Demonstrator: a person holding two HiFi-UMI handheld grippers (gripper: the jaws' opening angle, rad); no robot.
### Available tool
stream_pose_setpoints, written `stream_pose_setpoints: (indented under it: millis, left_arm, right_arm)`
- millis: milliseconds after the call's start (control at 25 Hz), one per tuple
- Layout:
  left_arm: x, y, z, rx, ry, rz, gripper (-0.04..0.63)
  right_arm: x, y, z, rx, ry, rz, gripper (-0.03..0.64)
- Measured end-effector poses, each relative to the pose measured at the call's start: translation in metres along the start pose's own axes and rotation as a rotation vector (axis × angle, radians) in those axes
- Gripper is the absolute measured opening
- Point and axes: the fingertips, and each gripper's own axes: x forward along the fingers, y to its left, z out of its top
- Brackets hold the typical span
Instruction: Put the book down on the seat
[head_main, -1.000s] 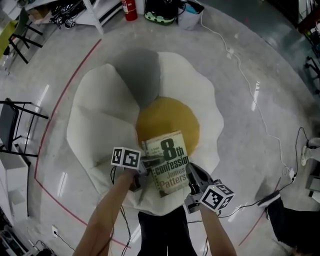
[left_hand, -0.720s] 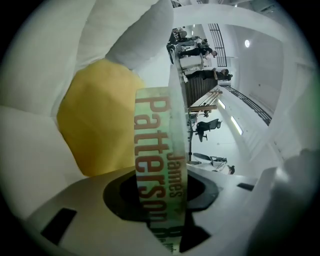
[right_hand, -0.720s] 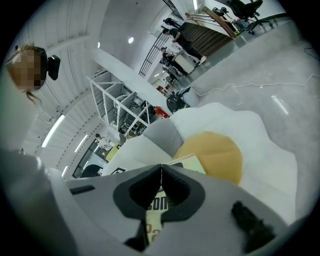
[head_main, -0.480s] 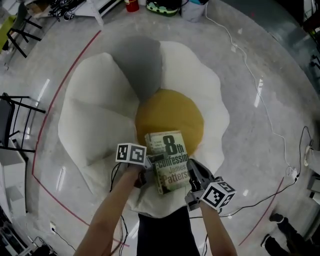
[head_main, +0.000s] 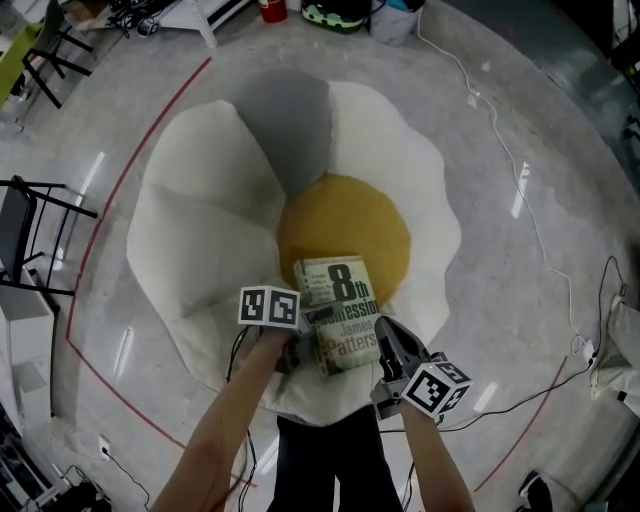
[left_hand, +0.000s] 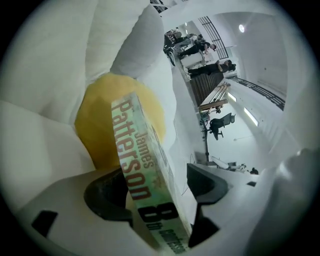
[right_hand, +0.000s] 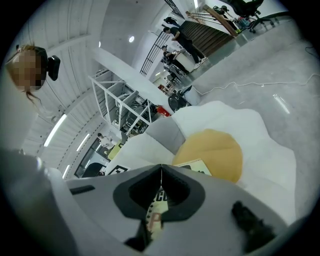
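Observation:
The book (head_main: 340, 315), a pale green paperback, lies face up across the front of the yellow round cushion (head_main: 345, 225) of the white egg-shaped seat (head_main: 200, 220). My left gripper (head_main: 300, 345) is at the book's left edge. In the left gripper view the spine (left_hand: 142, 165) stands between the jaws of the left gripper (left_hand: 157, 187), which are opening, with a gap on the right side. My right gripper (head_main: 385, 345) is at the book's near right corner. In the right gripper view the right gripper (right_hand: 161, 172) is shut on a thin edge of the book (right_hand: 192, 167).
A black folding chair (head_main: 25, 230) stands at the left. A red line (head_main: 110, 200) curves over the grey floor around the seat. A white cable (head_main: 500, 150) runs along the right and a black one (head_main: 520, 400) lies near the bottom right. Shoes and a red bottle (head_main: 270, 8) sit at the top.
The book has come a little nearer the seat's front edge and lower, with both grippers beside it. The left gripper has slid slightly to the right along the book's edge.

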Motion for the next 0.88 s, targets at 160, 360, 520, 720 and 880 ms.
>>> stream_pose_setpoints:
  millis: [160,360,520,720,880]
  left_arm:
    - [-0.017,-0.007,-0.005,-0.024,-0.03,-0.01,0.342]
    - [-0.043,-0.023,-0.013,-0.021,-0.068,-0.015,0.342]
    - [-0.072,-0.044,-0.018,0.066,-0.117,0.007,0.342]
    - [-0.114,-0.071,-0.025,0.188,-0.151,0.066,0.342]
    - [-0.143,-0.114,-0.03,0.27,-0.193,0.063,0.324]
  right_arm:
    - [-0.006,0.013,-0.002,0.004,0.002,0.007,0.012]
    - [-0.018,0.031,-0.002,0.013,-0.005,0.005,0.012]
    - [-0.032,0.053,0.005,0.006,-0.005,0.013,0.012]
    - [-0.045,0.095,0.017,-0.013,-0.009,0.028,0.012]
    - [-0.062,0.129,0.035,-0.028,-0.019,0.037,0.012]
